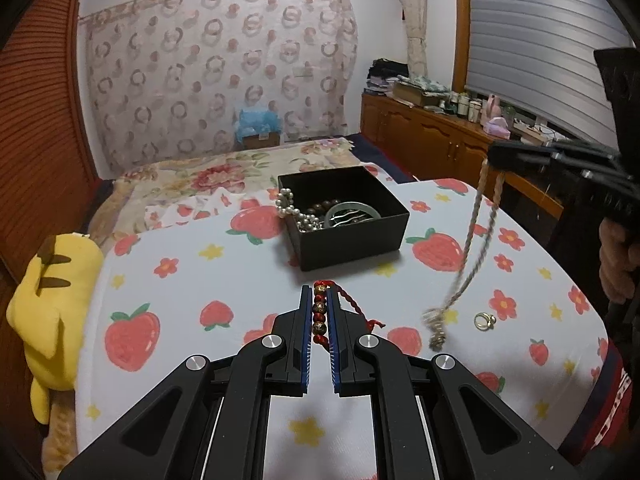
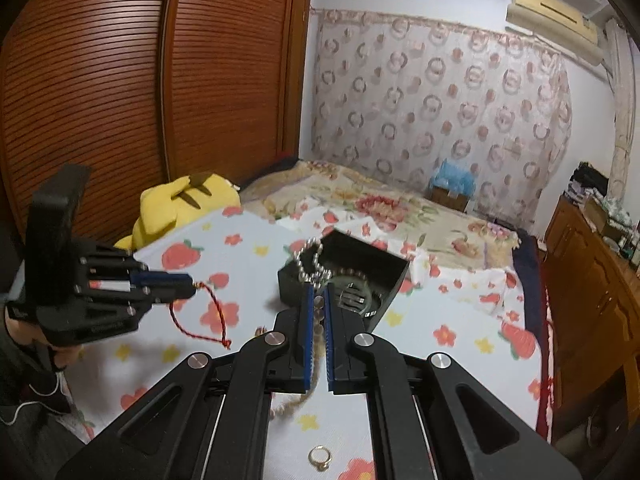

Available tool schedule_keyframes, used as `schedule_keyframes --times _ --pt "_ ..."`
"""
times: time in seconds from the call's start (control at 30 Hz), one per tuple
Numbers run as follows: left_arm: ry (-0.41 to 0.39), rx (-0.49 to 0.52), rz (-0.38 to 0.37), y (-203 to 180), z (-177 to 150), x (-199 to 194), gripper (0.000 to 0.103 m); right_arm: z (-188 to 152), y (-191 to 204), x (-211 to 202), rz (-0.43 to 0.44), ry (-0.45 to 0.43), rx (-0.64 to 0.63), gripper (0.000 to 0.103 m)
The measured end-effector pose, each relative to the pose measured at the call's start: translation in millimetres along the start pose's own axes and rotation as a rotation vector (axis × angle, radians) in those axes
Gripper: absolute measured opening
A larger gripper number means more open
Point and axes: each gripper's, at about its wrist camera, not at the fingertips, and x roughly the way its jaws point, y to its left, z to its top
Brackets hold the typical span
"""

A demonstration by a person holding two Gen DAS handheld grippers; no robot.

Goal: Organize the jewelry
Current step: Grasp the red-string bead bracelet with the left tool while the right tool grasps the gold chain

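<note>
Beads, dark red alternating with gold, sit pinched between the pads of the left gripper [image 1: 319,316]: a red cord bracelet [image 1: 320,312] whose twisted tail hangs loose, held in front of the black box [image 1: 360,240]. The right gripper [image 2: 319,312] is clamped on a pale twisted chain necklace [image 1: 476,236] that dangles, blurred, to the box's right. Inside the box lie a pearl strand [image 1: 290,208], dark wooden beads and a green bangle [image 1: 352,212]. A gold ring [image 1: 484,321] rests on the strawberry cloth [image 1: 224,280] near the necklace's end.
</note>
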Motion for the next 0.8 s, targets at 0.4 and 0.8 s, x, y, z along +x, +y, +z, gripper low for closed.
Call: schedule_keyframes --times 0.4,0.8 --pt "-0.021 -0.001 0.006 7.3 20.6 6.1 0.006 33.8 -2.7 -1.9 -0.013 -0.038 -0.024 0.006" --pt "-0.039 -0.001 -0.025 12.2 55.1 23.2 0.006 85.5 -24.6 -7.4 -0.01 -0.123 -0.031 0.006"
